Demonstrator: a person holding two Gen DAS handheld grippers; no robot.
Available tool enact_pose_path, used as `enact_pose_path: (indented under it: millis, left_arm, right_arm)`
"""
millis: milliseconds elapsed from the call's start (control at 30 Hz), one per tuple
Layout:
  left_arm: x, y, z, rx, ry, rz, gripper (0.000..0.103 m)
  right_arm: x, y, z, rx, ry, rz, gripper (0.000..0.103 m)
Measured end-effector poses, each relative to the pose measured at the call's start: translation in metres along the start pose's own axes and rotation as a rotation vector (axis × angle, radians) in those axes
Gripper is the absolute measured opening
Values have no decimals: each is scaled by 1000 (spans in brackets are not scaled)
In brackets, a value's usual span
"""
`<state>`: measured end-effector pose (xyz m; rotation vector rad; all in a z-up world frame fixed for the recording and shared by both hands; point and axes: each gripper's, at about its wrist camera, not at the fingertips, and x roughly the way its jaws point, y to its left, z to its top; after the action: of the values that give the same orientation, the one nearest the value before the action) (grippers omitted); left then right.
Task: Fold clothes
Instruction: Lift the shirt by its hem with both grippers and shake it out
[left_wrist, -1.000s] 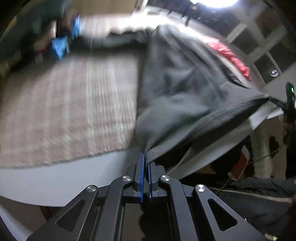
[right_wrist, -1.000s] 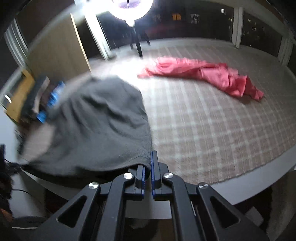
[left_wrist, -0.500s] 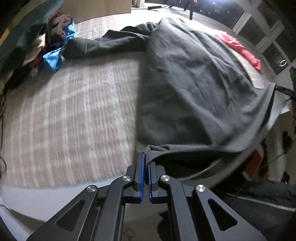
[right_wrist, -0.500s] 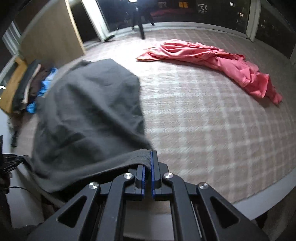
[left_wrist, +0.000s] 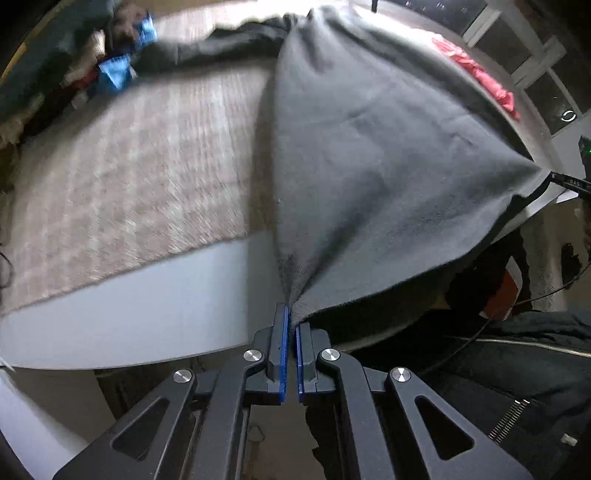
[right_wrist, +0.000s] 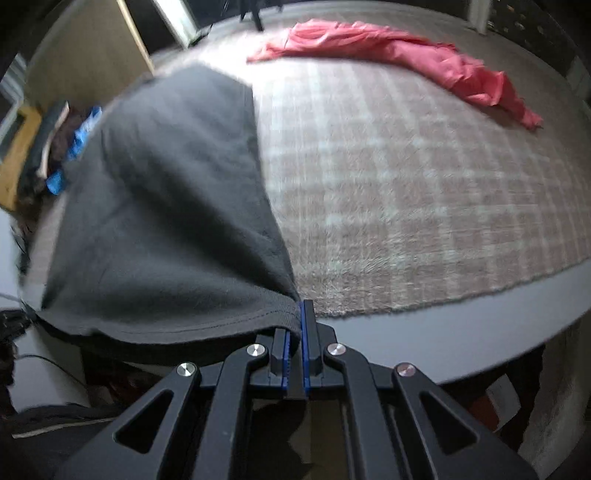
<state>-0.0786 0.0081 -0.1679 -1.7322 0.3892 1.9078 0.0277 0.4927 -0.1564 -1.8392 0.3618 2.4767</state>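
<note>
Your left hand-held gripper (left_wrist: 290, 328) and right hand-held gripper (right_wrist: 295, 325) each pinch a hem corner of the grey sweater (left_wrist: 369, 147) spread ahead; uneven lowering could wrinkle it

The room is dim and a bit gray. Both pictures are blurry, most on the checked rug (right_wrist: 406, 192). Edges bend round and go dark. Bright light glows at the top.

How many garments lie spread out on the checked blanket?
2: a dark grey sweatshirt near the front edge, and a pink garment at the far side. The side pile may hide more.
</note>
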Motion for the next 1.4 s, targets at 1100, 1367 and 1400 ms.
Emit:
enact_pose_path:
  millis: [1100,1367,1400]
  left_arm:
    - [-107,18,-36,-138,-303,-35,3]
    - [-169,54,-10,-75,-410,-57,3]
    - [-160,62,6,-70,-403,-61,3]
  right_arm:
    - [-67,10,-18,34,-204,50,4]
    - [-131,30,15,24,-381,-3,4]
    - [-117,29,32,18,-363,-3,4]
